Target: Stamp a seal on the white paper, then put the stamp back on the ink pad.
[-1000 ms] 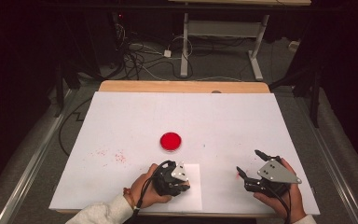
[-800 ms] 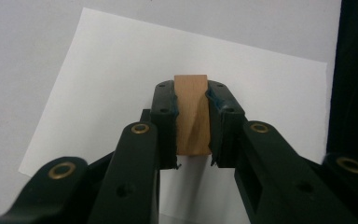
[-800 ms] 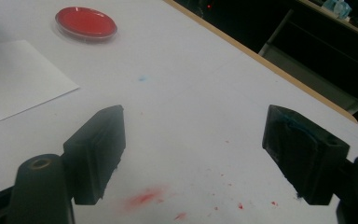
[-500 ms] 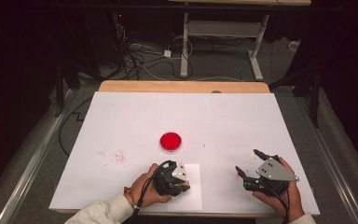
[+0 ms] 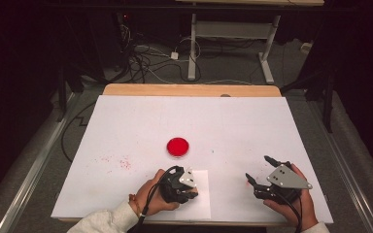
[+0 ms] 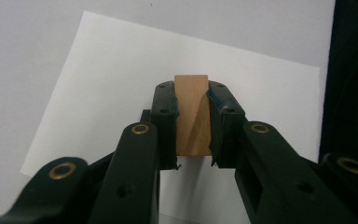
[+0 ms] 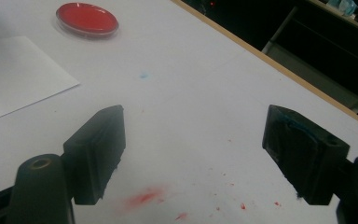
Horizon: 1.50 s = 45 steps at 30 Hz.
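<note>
A small wooden block [image 6: 192, 114] is clamped between the jaws of my left gripper [image 6: 192, 100], which points down over a white sheet of paper [image 6: 121, 74]. From above, that left gripper [image 5: 188, 190] sits on the paper [image 5: 201, 201] near the table's front edge. My right gripper [image 5: 258, 171] is held at the front right, jaws wide apart with nothing between them; in its own view the right gripper [image 7: 193, 154] hovers over bare white table marked with red smears [image 7: 144, 197]. A round red dish [image 5: 178, 146] lies mid-table, and the red dish [image 7: 87, 19] appears at the upper left of the right gripper view.
The white table cover [image 5: 233, 126] lies over a wooden top whose far edge [image 5: 189, 90] shows. Faint red specks [image 5: 121, 162] mark the cover at left. Cables and a desk frame stand on the floor beyond the table.
</note>
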{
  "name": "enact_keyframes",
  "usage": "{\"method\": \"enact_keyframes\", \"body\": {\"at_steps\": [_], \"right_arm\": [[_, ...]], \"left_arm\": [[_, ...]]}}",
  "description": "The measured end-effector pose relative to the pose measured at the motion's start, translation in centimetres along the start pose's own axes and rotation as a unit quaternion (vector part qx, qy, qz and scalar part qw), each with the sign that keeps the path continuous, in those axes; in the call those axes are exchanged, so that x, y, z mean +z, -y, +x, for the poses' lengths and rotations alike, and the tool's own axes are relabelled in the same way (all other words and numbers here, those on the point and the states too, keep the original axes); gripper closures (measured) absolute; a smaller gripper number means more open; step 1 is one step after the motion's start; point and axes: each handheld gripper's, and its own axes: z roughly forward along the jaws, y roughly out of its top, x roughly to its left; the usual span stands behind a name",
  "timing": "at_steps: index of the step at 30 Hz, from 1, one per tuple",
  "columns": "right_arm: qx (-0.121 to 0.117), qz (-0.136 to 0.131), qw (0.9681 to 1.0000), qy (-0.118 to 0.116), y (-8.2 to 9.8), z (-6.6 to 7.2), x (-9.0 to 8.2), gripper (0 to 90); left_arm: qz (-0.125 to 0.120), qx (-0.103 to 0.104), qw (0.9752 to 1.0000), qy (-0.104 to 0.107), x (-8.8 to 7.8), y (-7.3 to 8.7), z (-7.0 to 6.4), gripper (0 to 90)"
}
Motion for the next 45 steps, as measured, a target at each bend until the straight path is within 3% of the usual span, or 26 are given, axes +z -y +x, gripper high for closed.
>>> {"method": "enact_keyframes", "body": {"at_steps": [10, 28, 40, 45], "right_arm": [[-0.001, 0.0, 1.0, 0.0, -0.1, 0.0, 0.1, 21.8], [-0.003, -0.007, 1.0, 0.004, 0.1, 0.1, -0.8, 21.8], [-0.004, -0.001, 1.0, -0.001, 0.2, 0.2, -0.5, 21.8], [-0.005, 0.002, 1.0, -0.003, 0.3, 0.3, -0.5, 21.9]], "left_arm": [[-0.019, -0.002, 0.9998, -0.008, -1.5, -0.2, 0.3, 73.5], [-0.057, -0.023, 0.9965, -0.057, -4.6, -0.5, 2.6, 73.5], [-0.079, -0.056, 0.9916, -0.085, -6.1, -0.7, 6.0, 73.5], [-0.078, -0.064, 0.9909, -0.089, -6.3, -0.8, 7.5, 73.5]]}}
